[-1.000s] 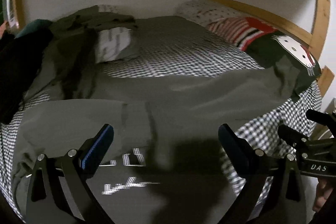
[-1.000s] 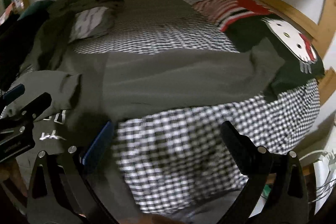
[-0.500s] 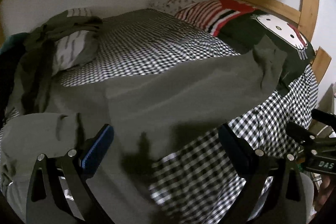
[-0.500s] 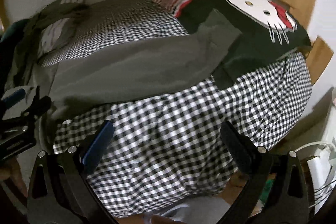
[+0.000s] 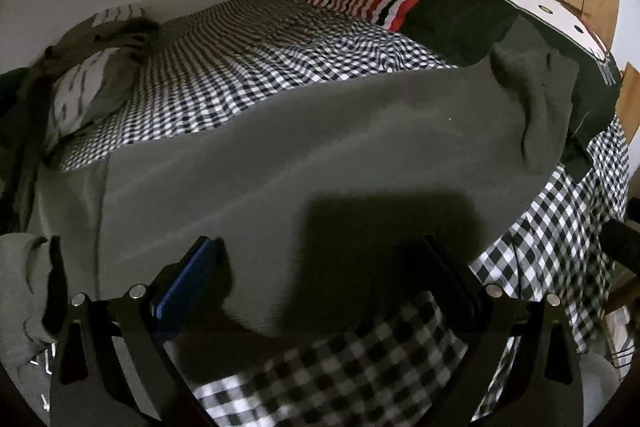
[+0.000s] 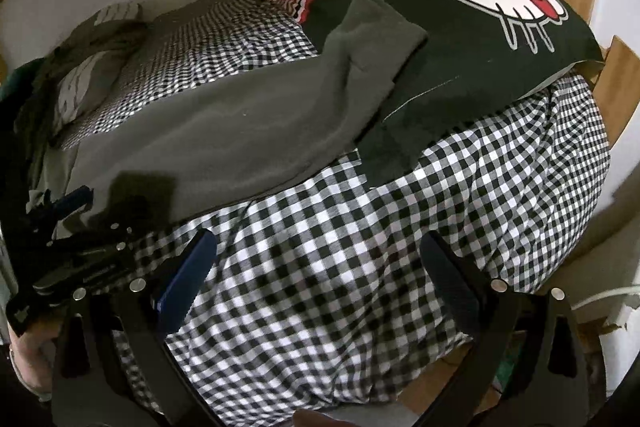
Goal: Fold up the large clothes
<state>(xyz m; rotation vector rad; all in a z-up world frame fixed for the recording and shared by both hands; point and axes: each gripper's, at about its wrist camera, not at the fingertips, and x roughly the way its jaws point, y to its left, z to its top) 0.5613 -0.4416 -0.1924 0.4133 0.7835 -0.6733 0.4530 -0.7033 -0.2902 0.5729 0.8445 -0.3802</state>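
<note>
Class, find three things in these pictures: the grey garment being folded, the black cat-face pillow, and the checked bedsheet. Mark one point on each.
grey garment (image 5: 320, 155): left wrist view, on its flat middle.
black cat-face pillow (image 6: 472, 39): right wrist view, on the dark fabric below the face.
checked bedsheet (image 6: 360, 247): right wrist view, on the bare near part.

We see both wrist views low and close over the checked bed (image 5: 224, 95), facing the headboard wall. Left sits over the grey garment (image 5: 320, 155), right further right; both share its sleeve and the cat-print pillow (image 6: 472, 27).
</note>
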